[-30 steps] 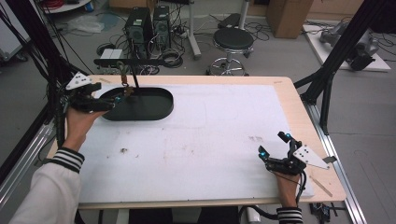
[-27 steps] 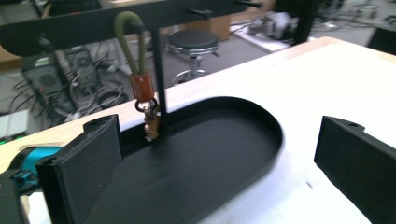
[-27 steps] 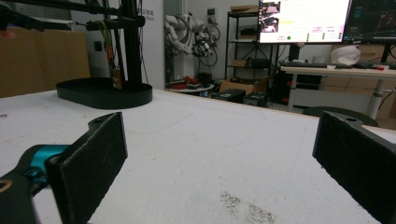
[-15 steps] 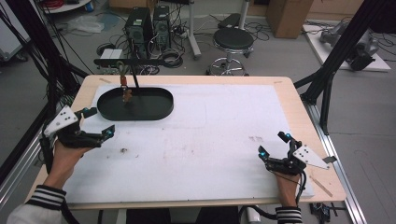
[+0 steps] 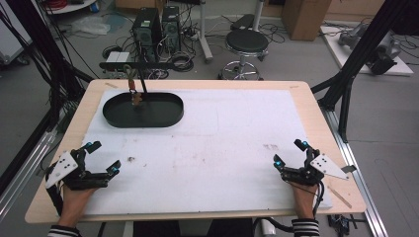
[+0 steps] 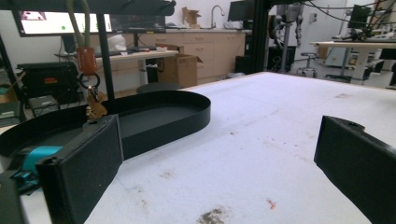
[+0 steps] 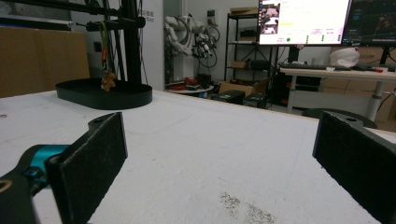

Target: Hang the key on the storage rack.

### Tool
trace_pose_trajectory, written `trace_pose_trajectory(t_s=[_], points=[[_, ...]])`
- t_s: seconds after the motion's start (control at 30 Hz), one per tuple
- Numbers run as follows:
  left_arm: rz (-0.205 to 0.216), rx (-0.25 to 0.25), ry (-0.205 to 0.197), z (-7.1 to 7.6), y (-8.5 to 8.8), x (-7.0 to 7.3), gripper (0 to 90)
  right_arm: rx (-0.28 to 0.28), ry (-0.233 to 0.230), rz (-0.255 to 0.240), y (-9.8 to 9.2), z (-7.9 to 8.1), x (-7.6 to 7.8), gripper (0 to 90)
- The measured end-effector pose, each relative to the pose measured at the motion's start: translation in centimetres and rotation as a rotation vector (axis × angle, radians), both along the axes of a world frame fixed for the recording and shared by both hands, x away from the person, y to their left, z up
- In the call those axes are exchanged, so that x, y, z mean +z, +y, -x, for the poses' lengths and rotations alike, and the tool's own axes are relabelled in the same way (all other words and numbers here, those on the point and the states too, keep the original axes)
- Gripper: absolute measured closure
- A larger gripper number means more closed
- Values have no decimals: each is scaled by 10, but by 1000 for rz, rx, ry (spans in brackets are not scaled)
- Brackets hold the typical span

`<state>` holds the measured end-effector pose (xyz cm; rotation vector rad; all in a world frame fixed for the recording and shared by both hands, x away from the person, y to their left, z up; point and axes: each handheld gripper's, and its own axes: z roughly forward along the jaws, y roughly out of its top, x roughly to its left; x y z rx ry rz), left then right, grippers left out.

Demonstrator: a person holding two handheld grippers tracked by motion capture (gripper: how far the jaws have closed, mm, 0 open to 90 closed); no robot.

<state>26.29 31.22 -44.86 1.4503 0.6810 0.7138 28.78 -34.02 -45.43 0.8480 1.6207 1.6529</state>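
White table (image 5: pixel 222 148) holds black tray (image 5: pixel 163 118), far from left hand-held gripper (image 5: pixel 102 157).

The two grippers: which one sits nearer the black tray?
The left gripper, at the table's near left corner, is nearer the black tray, which lies on the far left. The right gripper rests at the near right, across the white mat.

black oval tray (image 5: pixel 168 111) far left on white table cover (image 5: pixel 222 143) | black stand (image 5: pixel 143 81) rising from the tray, crossbar on top | small brown keychain (image 5: pixel 135 97) hanging from the crossbar above the tray | black stool (image 5: pixel 246 42) and computer towers (image 5: pixel 158 24) on floor beyond the table
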Motion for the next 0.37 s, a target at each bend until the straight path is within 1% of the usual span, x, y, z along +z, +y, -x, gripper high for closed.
trace_pose_trajectory(t_s=[0.07,0.1,0.13,0.17,0.2,0.27,0.33,0.37], points=[[3,-4,-2,0,1,-5,17,-1,1,2,0,0,0,19],[20,-1,-17,2,2,-5,17,0,0,1,0,0,0,19],[37,4,-18,2,4,-6,17,0,0,2,0,0,0,19],[36,7,-16,2,4,-6,17,2,5,0,0,0,0,19],[26,7,-16,2,3,-6,17,1,6,-2,0,1,0,20],[18,10,-16,2,2,-6,17,-1,-2,8,0,0,0,19],[22,10,-16,2,2,-6,17,0,-7,10,0,0,0,19],[22,12,-17,2,2,-6,17,-1,-1,7,0,0,0,20]])
